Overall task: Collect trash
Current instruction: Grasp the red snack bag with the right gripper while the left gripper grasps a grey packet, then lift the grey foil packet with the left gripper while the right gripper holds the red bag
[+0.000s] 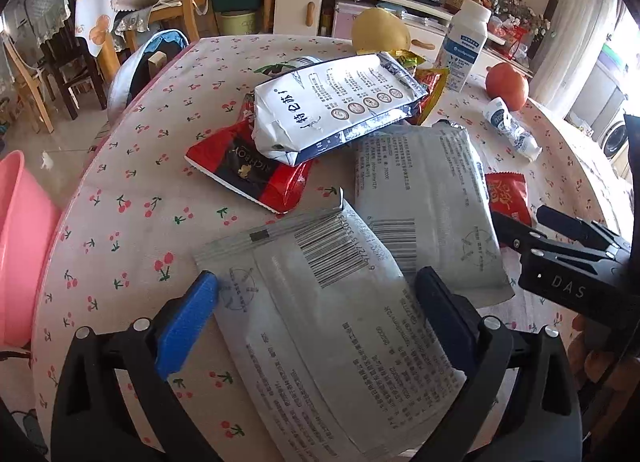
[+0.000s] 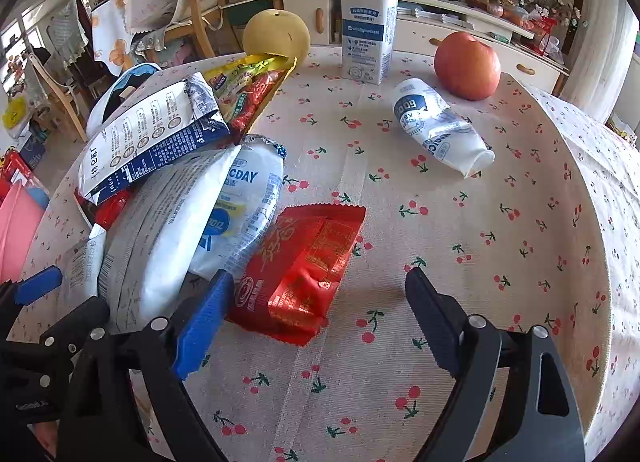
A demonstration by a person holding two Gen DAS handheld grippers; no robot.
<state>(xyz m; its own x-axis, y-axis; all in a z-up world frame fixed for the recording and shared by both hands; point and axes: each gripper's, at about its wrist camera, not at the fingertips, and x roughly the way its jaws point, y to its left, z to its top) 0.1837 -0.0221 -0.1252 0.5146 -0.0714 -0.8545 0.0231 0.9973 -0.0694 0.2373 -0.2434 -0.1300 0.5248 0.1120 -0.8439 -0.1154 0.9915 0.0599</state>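
Note:
A flat grey packet with a barcode (image 1: 328,326) lies on the cherry-print tablecloth (image 1: 132,246). My left gripper (image 1: 318,286) stands open astride it, one blue finger at each side. A second grey packet (image 1: 424,201) lies just beyond it. In the right wrist view a crumpled red wrapper (image 2: 304,270) lies between the fingers of my right gripper (image 2: 320,282), which is open, with the left finger at the wrapper's edge and the right finger apart from it. A crushed white bottle (image 2: 436,129) lies further back.
A white-and-blue bag (image 1: 332,109) lies on a red-and-black packet (image 1: 248,173) mid-table. An upright white bottle (image 2: 368,21), a yellow pear (image 2: 276,33) and an orange fruit (image 2: 468,65) stand at the far edge. A pink basin (image 1: 20,246) sits off the table's left.

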